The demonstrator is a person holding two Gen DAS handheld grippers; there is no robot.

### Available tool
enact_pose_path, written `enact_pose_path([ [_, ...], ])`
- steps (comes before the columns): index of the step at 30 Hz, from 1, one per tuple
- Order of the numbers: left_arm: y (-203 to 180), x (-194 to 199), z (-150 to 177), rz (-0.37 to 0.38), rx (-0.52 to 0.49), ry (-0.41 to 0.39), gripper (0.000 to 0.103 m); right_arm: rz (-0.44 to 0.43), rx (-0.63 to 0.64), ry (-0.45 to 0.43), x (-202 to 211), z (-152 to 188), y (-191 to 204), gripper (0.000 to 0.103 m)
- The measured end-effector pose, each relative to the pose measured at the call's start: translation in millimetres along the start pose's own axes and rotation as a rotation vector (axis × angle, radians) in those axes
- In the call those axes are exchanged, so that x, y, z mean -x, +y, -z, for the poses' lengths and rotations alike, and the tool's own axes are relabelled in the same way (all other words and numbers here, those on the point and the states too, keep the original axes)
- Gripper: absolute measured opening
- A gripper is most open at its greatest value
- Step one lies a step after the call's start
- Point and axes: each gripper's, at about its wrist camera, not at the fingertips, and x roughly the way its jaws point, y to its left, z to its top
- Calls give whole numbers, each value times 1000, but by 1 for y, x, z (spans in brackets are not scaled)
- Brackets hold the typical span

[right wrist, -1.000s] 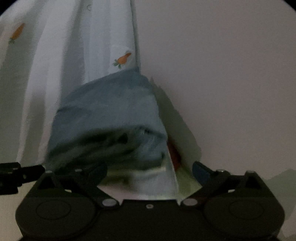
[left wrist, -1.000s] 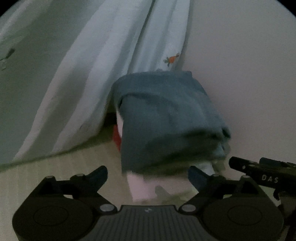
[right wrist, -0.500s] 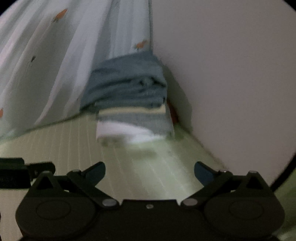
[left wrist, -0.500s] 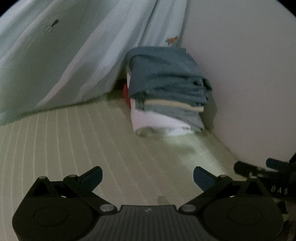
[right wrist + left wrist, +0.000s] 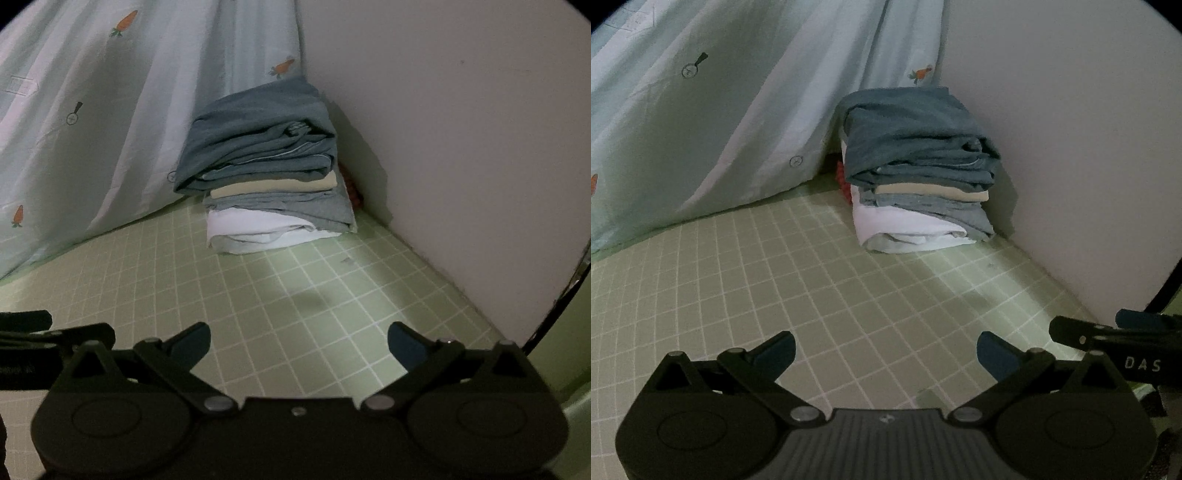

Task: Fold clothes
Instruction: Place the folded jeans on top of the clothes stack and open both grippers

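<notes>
A stack of folded clothes (image 5: 916, 170) (image 5: 269, 177) stands in the corner where curtain meets wall, a blue-grey garment (image 5: 908, 136) (image 5: 258, 136) on top, then beige, grey and white layers. Something red (image 5: 843, 181) peeks from behind the stack. My left gripper (image 5: 885, 349) is open, well back from the stack, nothing between its fingers. My right gripper (image 5: 298, 341) is open too, equally far back and empty. In the left wrist view the right gripper's fingers (image 5: 1108, 336) show at the right edge; in the right wrist view the left gripper's body (image 5: 33, 343) shows at the left edge.
A pale green gridded mat (image 5: 812, 280) (image 5: 303, 280) covers the surface. A light blue curtain (image 5: 720, 110) (image 5: 92, 110) with carrot prints hangs at the back left. A plain wall (image 5: 1071, 129) (image 5: 461, 147) closes the right side.
Both grippers have pulled back from the stack, which filled the views a second ago and now sits farther off. The blue-grey garment rests on top, untouched.
</notes>
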Motion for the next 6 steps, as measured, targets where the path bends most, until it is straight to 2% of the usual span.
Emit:
enact_pose_path([
  [6, -6, 5, -4, -9, -31, -19, 103, -5, -9, -16, 6, -2, -1, 103],
])
